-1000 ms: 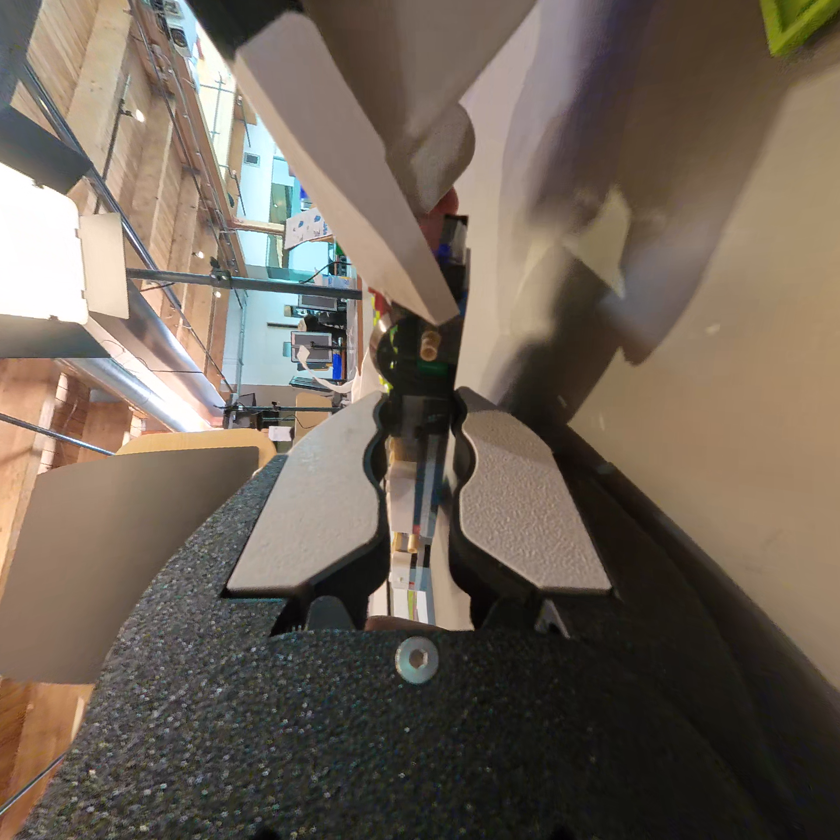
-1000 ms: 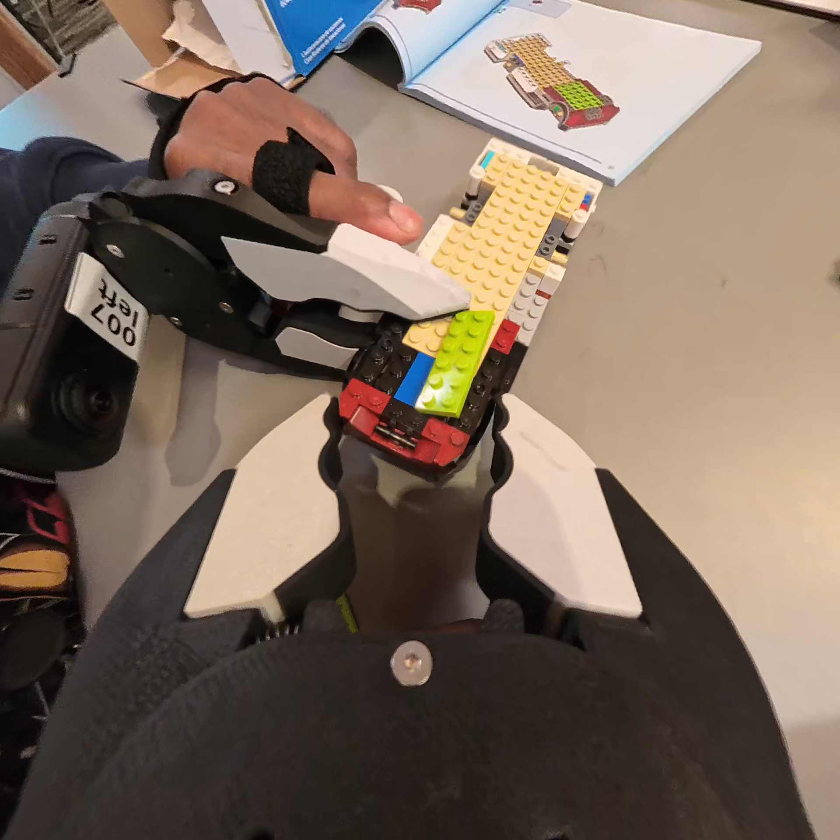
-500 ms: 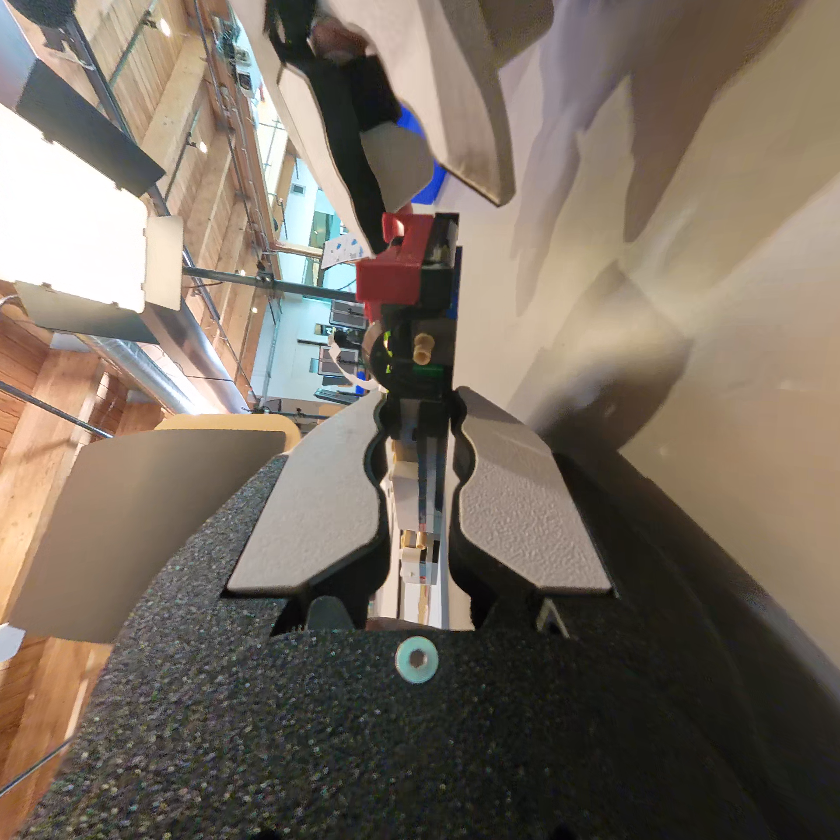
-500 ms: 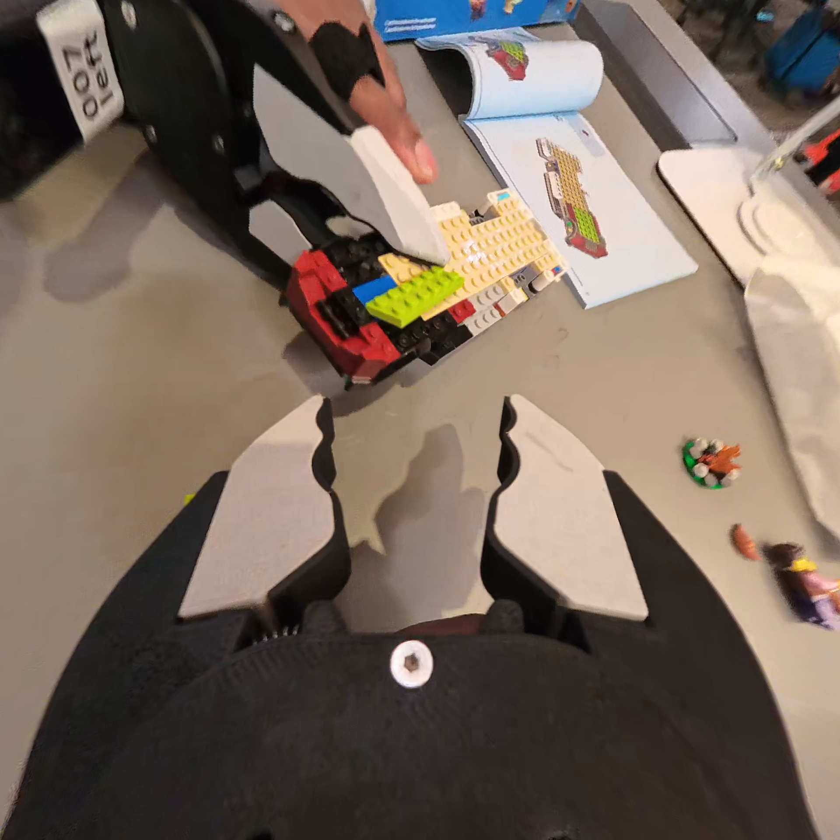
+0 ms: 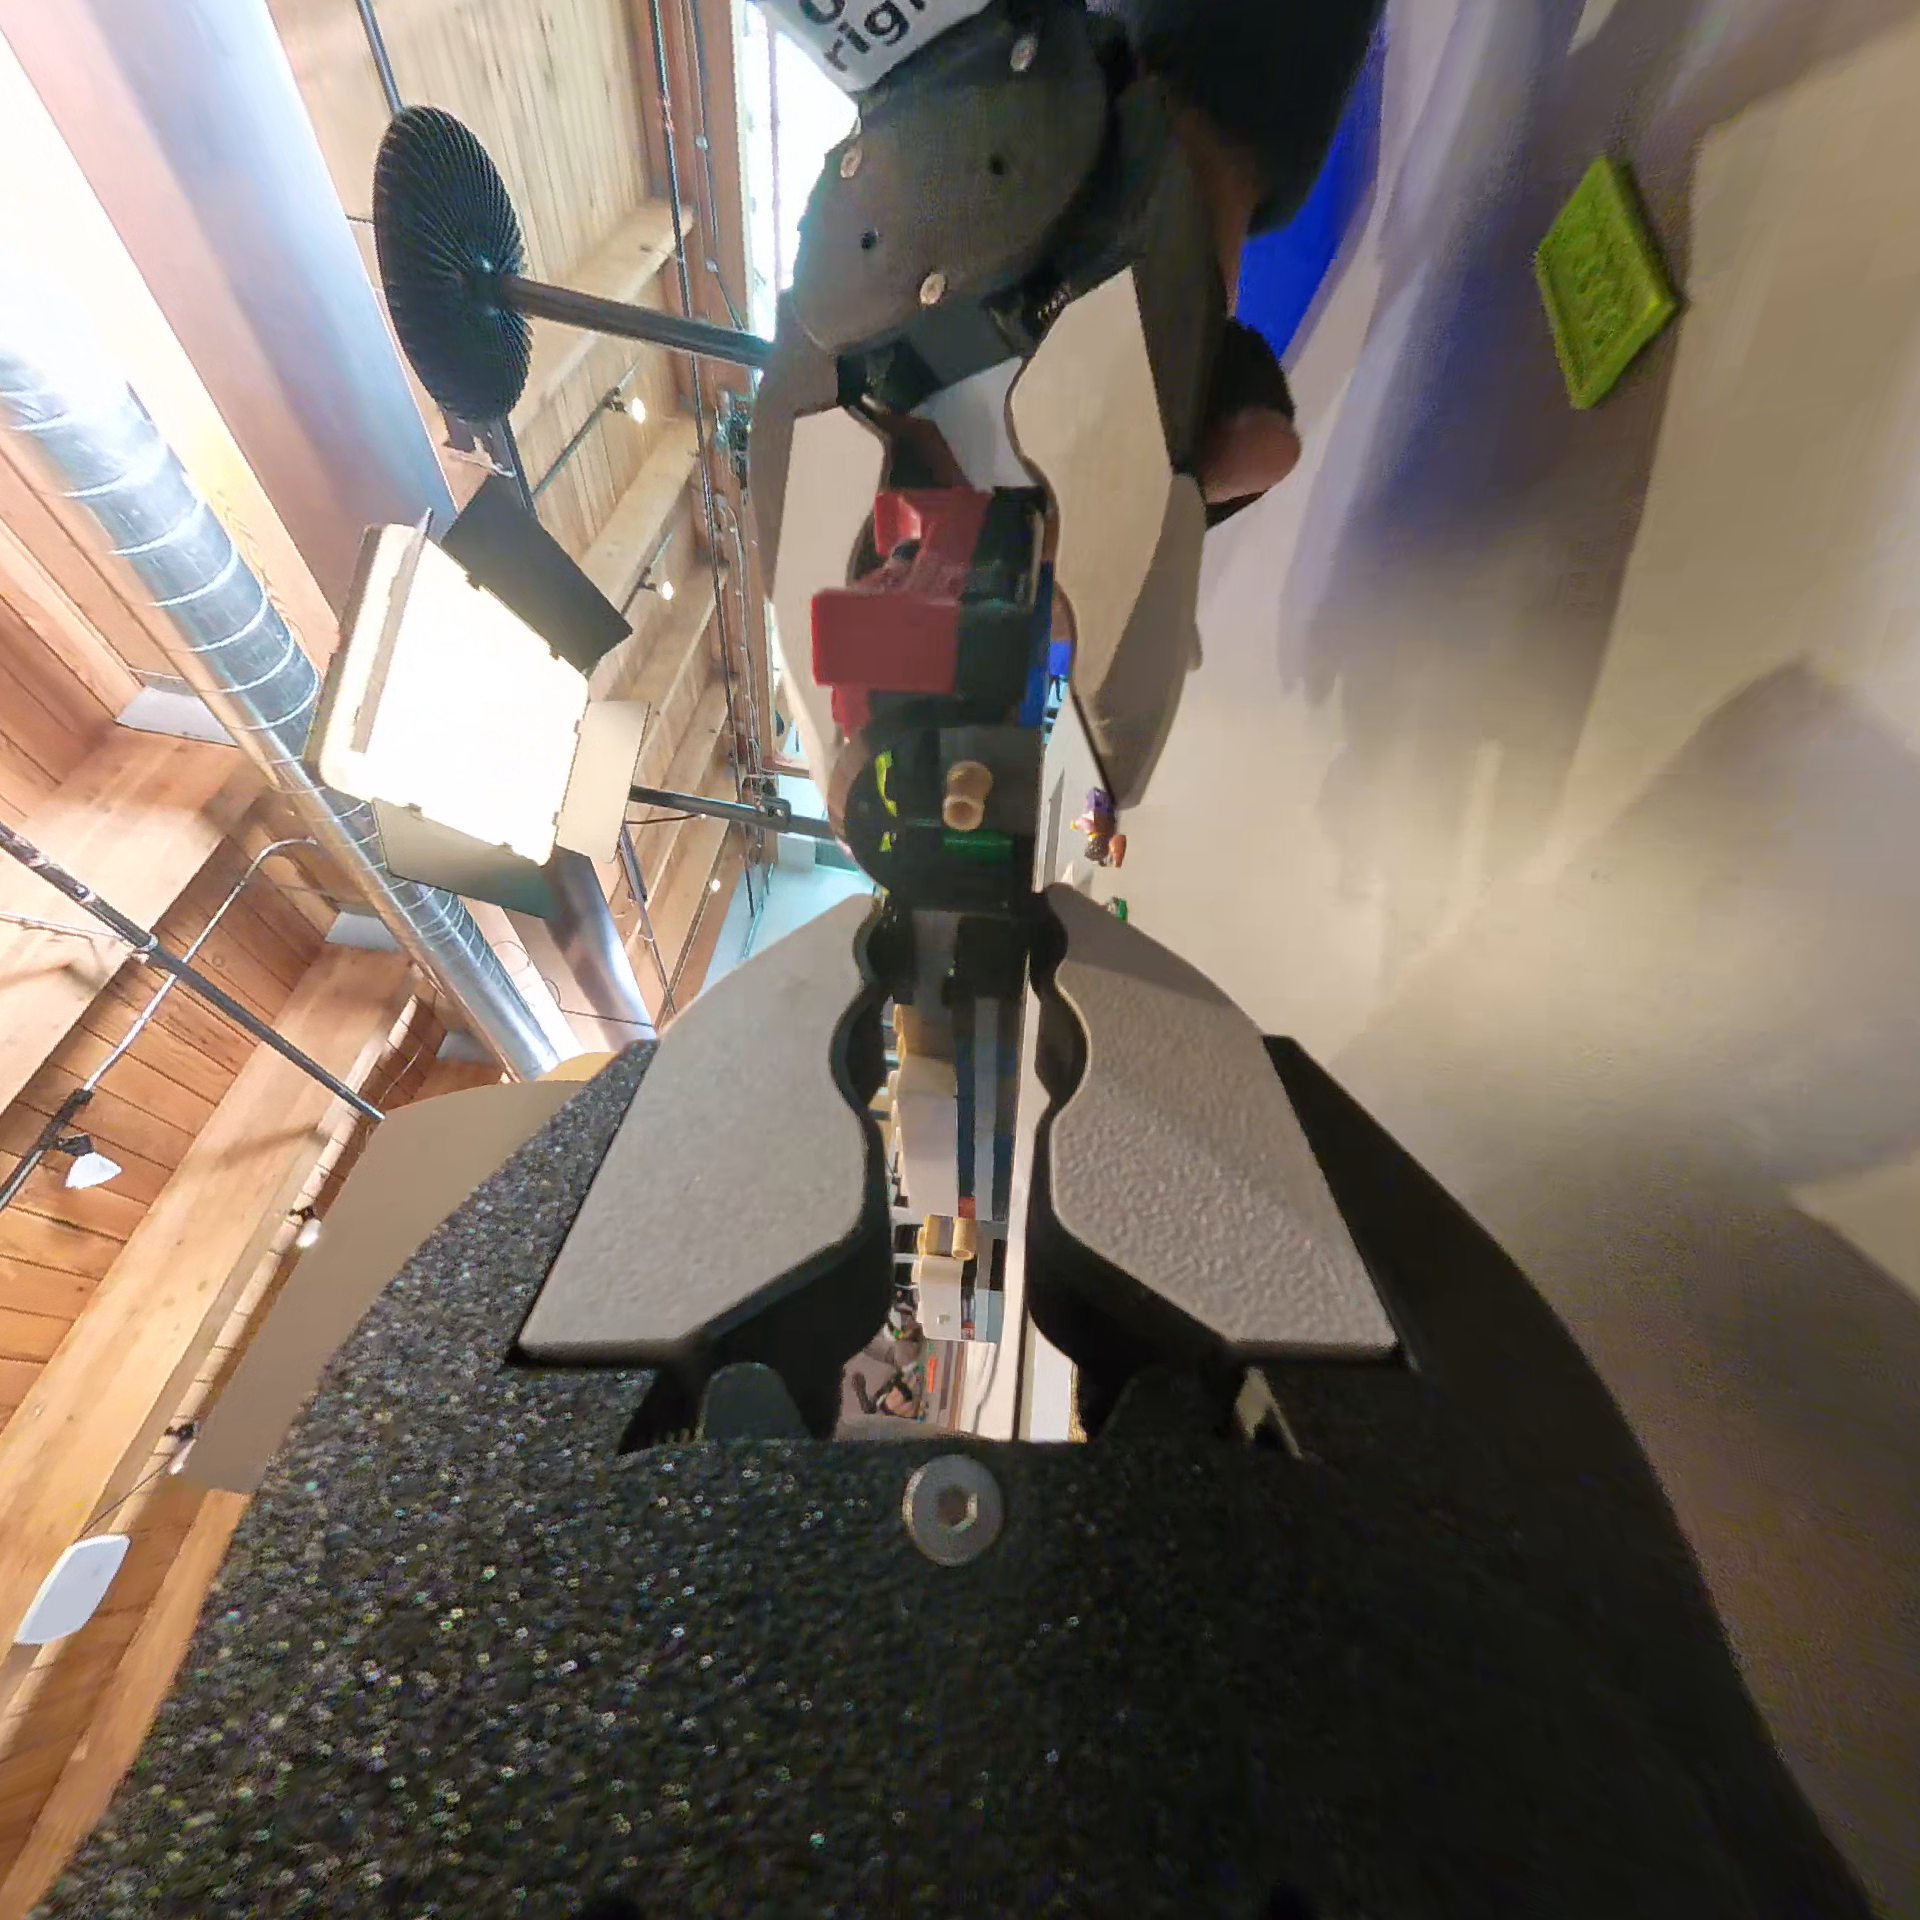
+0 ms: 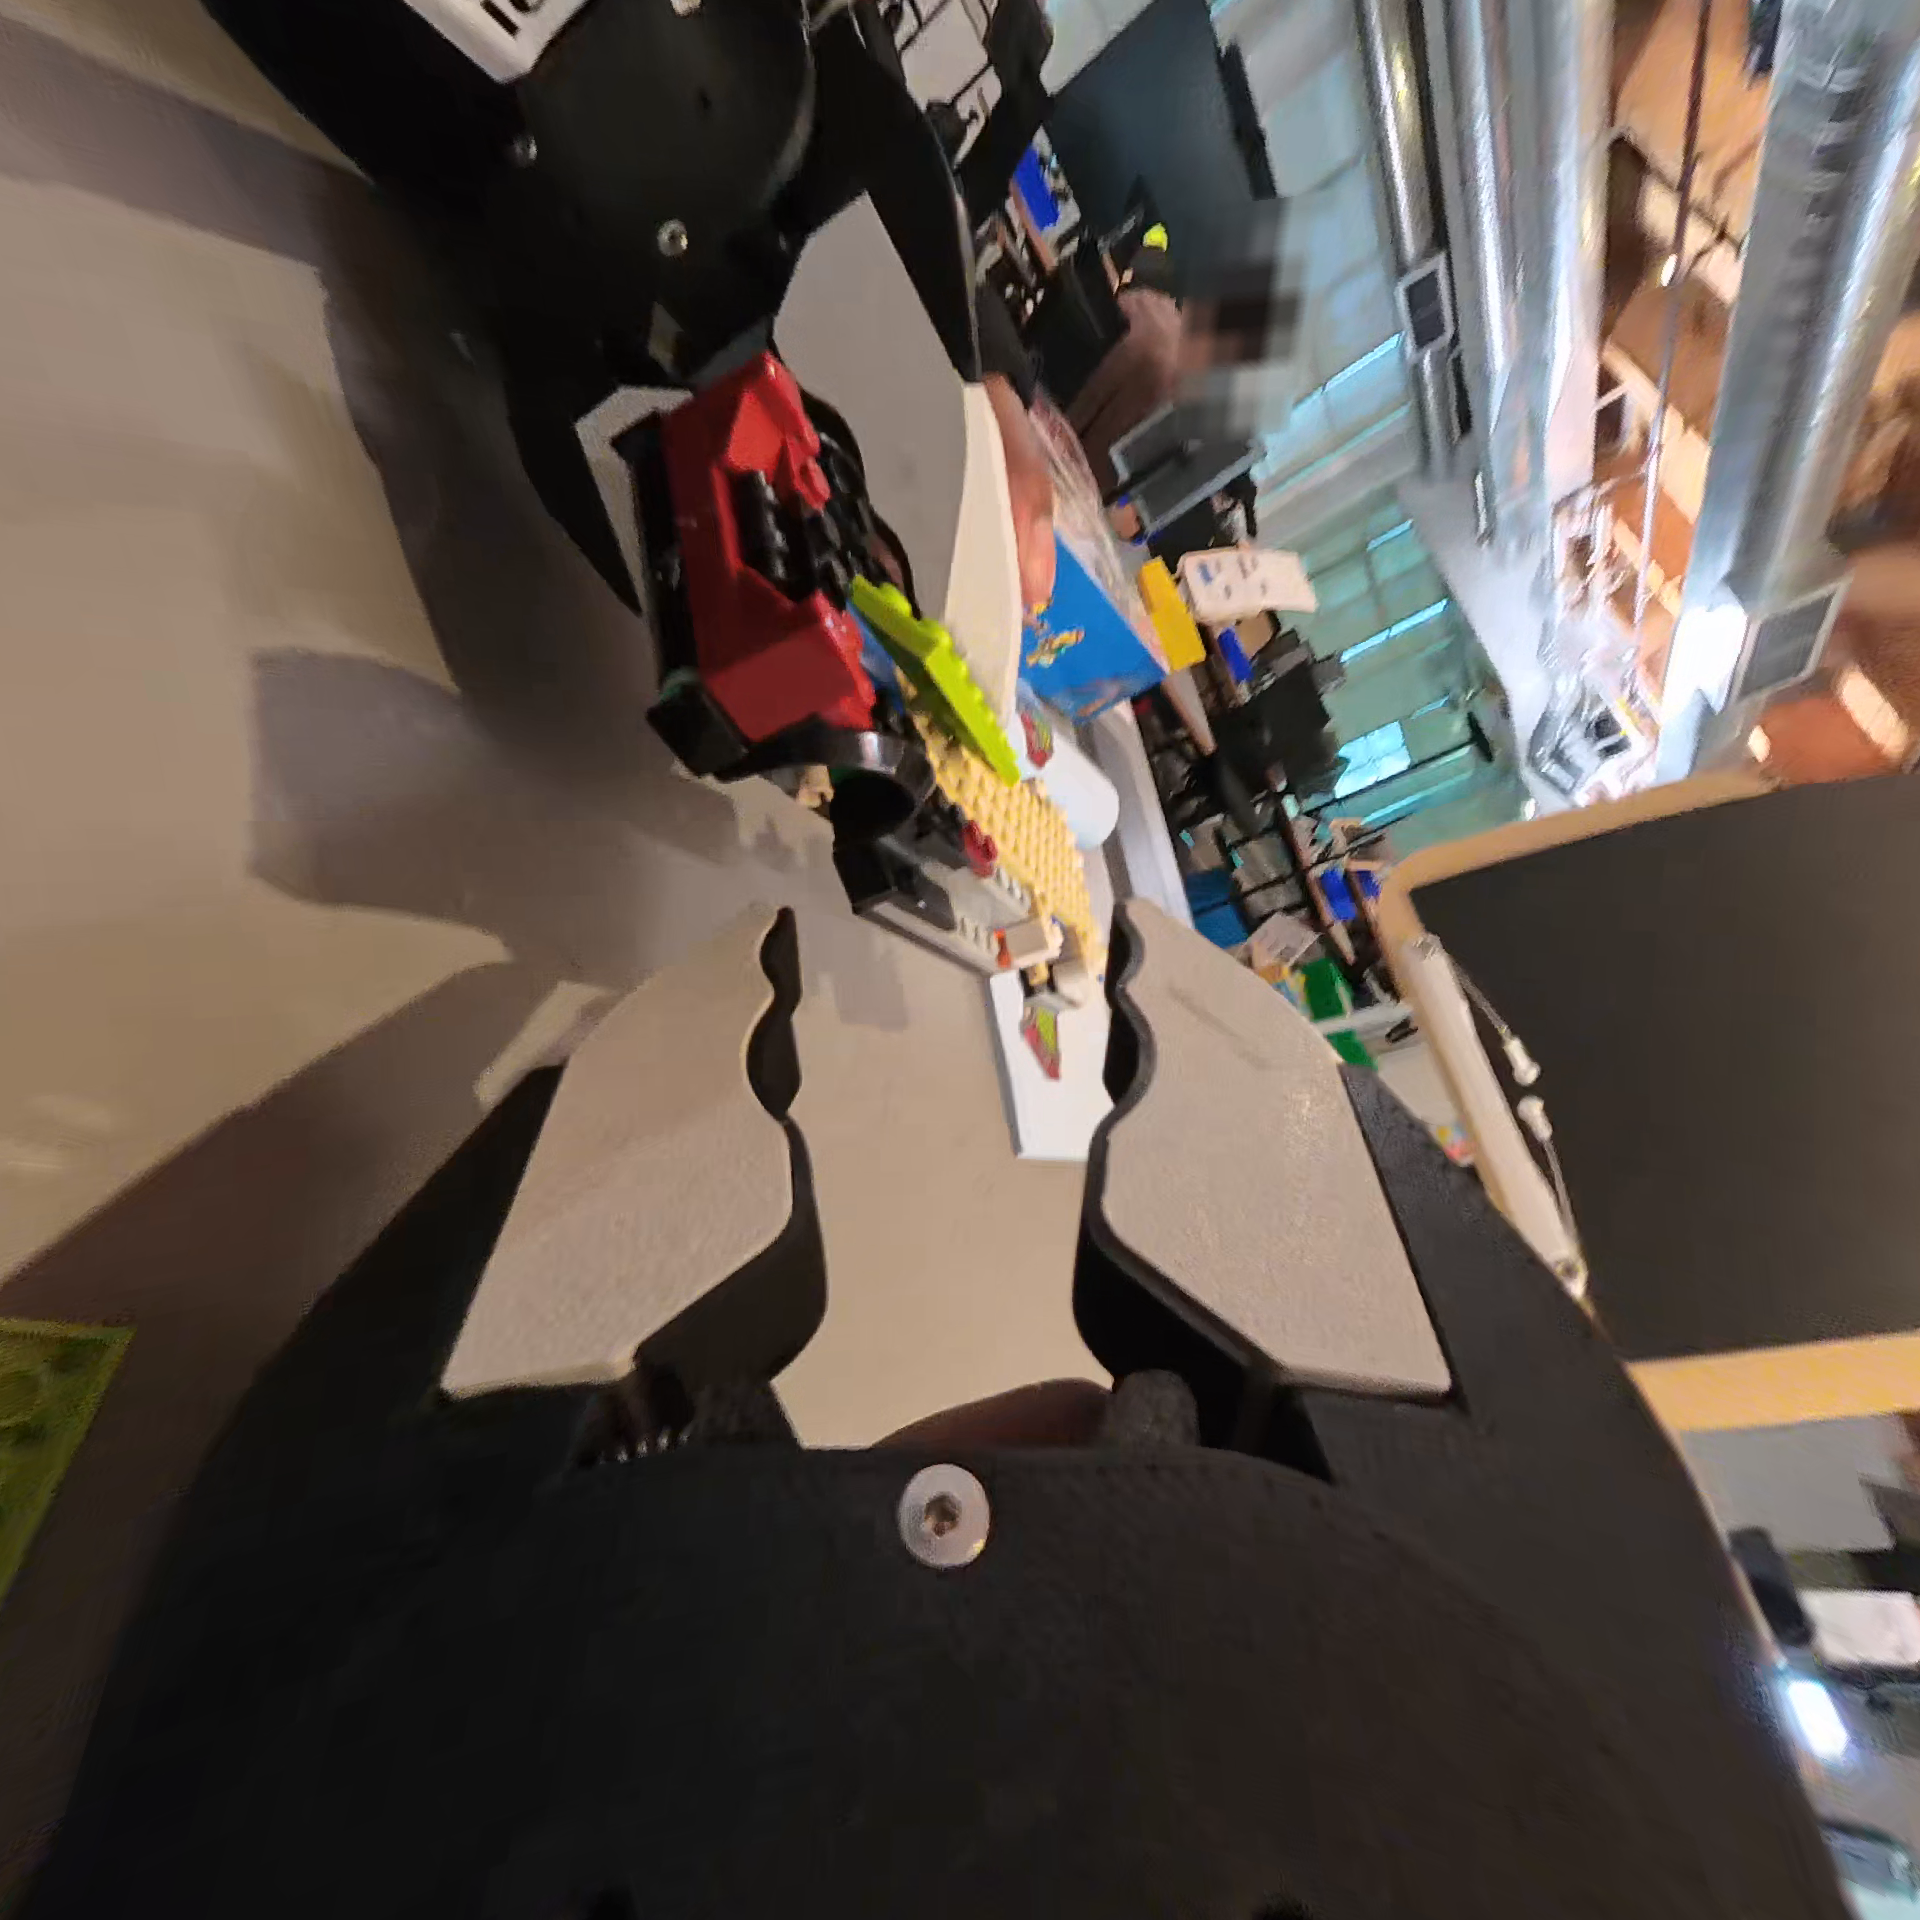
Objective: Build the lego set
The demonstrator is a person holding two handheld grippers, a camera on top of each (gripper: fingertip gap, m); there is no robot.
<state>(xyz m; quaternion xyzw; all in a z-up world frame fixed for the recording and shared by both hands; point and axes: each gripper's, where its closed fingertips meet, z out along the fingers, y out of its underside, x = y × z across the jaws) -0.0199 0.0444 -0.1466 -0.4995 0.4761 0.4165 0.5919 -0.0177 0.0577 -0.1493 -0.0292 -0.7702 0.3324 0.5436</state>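
The brick-built model (image 6: 966,800) is the thing to place everything by: a long flat build with a tan studded deck, a lime-green plate, black parts and a dark red end block. It is up off the grey table (image 6: 260,935), turned on edge, with the table's surface running beside it.

The left gripper (image 5: 951,925) is rolled onto its side, so in its own view the table stands like a wall to the right of the model and the ceiling lights fall away to the left. Its two grey fingers (image 5: 727,1122) are closed narrowly on the model, pressed against its two faces near one end, and the rest of the build runs forward past the fingertips.

The right gripper (image 6: 945,925) comes at the model from the opposite end, also rolled over. Its fingers (image 5: 1122,582) stand wide, one to each side of the red end block; I cannot tell whether they press on it. A person's gloved thumb (image 5: 1247,457) sits just behind that gripper.

Beyond the model lie an open instruction booklet (image 6: 1049,1091) and a blue box (image 6: 1091,644). A green studded plate (image 5: 1600,281) lies on the table well apart from the model.
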